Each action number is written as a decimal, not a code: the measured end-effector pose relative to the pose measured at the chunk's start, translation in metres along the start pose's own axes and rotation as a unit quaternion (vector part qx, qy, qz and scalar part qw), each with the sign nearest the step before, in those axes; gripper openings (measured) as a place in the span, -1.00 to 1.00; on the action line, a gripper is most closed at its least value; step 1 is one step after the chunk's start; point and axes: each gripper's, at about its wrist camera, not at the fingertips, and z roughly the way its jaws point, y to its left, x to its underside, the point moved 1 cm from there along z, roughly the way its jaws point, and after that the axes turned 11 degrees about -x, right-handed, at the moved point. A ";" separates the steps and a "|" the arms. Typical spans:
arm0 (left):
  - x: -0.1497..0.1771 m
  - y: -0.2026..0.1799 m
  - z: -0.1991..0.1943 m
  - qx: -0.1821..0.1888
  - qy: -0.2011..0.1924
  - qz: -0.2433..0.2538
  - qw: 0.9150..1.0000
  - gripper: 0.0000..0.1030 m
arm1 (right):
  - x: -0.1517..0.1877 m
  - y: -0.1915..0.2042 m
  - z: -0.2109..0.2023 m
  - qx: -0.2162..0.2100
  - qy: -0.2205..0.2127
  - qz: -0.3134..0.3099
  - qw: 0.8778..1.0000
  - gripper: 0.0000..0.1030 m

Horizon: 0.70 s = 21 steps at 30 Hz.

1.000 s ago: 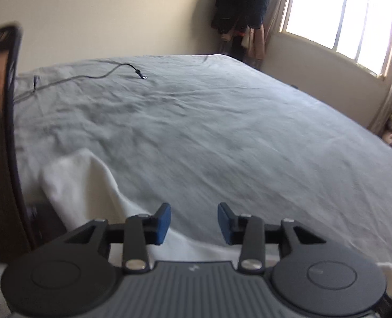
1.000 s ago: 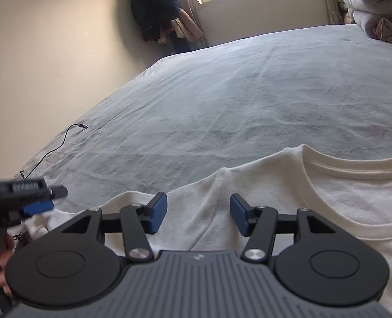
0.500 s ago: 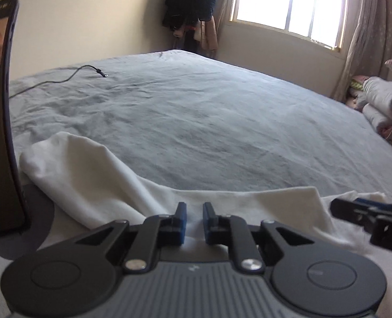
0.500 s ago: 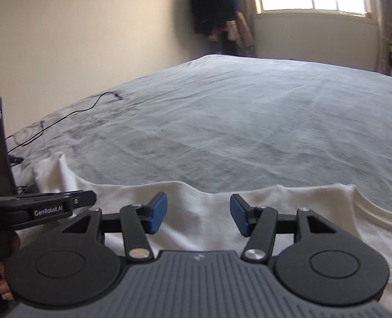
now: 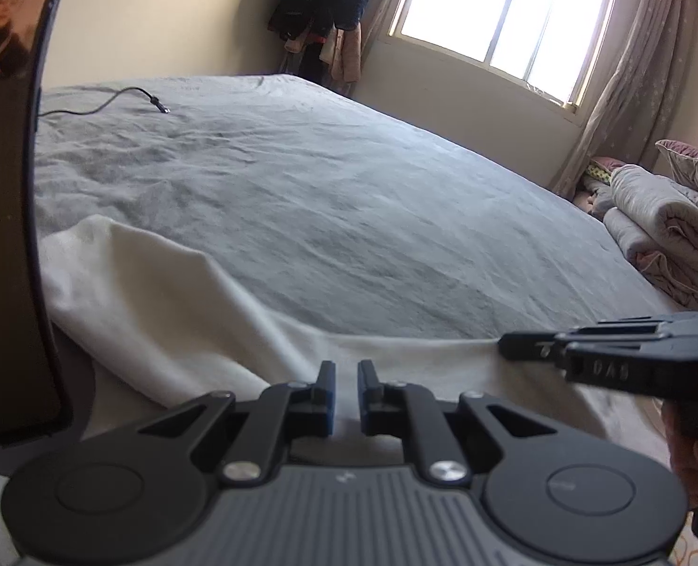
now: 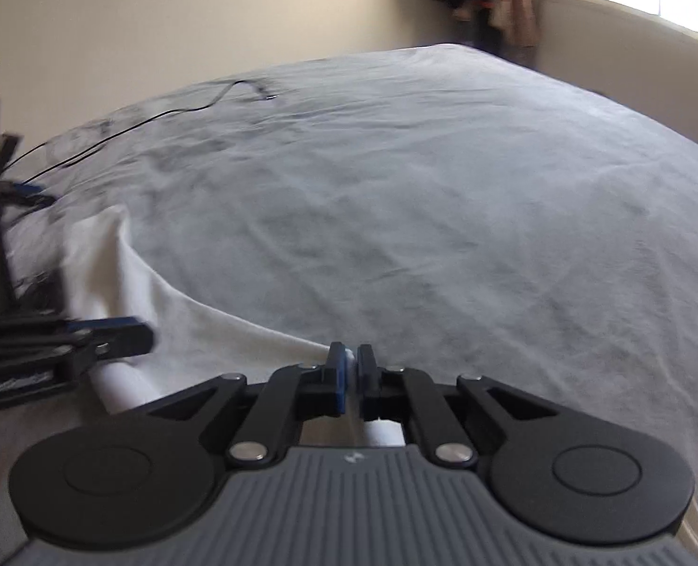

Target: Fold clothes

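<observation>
White cotton T-shirt [image 5: 198, 311], flat on grey-sheeted bed [image 5: 349, 198]: left tongs [image 5: 346, 389] and right tongs [image 6: 351, 375] both clamped on its near edge; best lifted evenly, keeping the fold line straight.

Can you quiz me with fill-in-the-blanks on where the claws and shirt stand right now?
1. Both claws are shut on the ____ T-shirt.
2. The T-shirt lies on a bed with a ____ sheet.
3. The right claw pinches a ____ of the cloth.
4. A black ____ lies on the far side of the sheet.

Missing words: white; grey; fold; cable
</observation>
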 end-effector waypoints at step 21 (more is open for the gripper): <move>0.003 -0.007 0.004 -0.034 0.006 0.047 0.998 -0.85 | 0.048 0.014 -0.049 0.038 0.005 0.054 0.998 -0.51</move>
